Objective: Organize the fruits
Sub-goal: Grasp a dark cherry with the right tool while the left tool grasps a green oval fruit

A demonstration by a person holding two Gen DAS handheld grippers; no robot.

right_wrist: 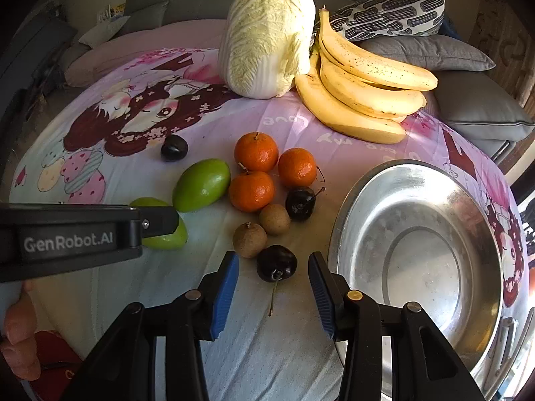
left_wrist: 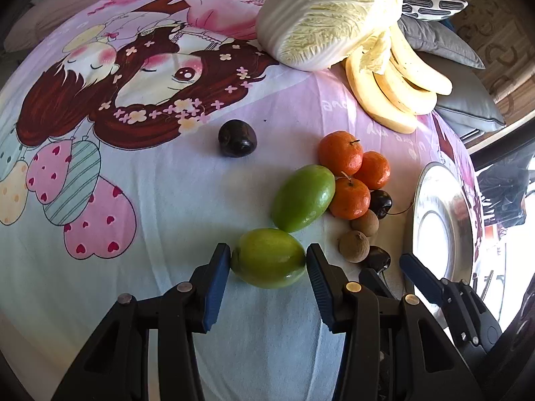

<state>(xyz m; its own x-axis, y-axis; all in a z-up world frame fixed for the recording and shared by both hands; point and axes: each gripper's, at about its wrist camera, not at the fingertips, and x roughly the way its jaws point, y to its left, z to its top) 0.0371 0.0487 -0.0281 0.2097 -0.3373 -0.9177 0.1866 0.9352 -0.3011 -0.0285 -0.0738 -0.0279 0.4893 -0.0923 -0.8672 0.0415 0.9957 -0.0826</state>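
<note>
Two targets: green fruit at lower centre of the left wrist view; dark cherry at lower centre of the right wrist view.
Green fruit, position: lies on the printed bedsheet, directly between the left gripper fingers, long axis running left-right across the frame, i.e. pad to pad.
Left gripper, state: both blue pads touch the fruit's two ends; clenched on it along its length. Lift not judged.
Cherry, position: on the sheet just ahead of the right gripper, slightly left of the midline, stem trailing toward the bottom of the frame between the fingers.
Right gripper, state: released, holding nothing; clear gaps either side of the cherry.
Key relation: cherry sits at the fingertips' line rather than deep between them; judged that a short advance is needed before closing.
Neighbours: two brown longans upper left of the cherry, close; a second cherry, three tangerines and another green fruit beyond.
Destination (probable): empty metal basin, right of frame, nearer the right gripper.
Hedge: whether the left pads grip firmly or merely rest cannot be told.
</note>
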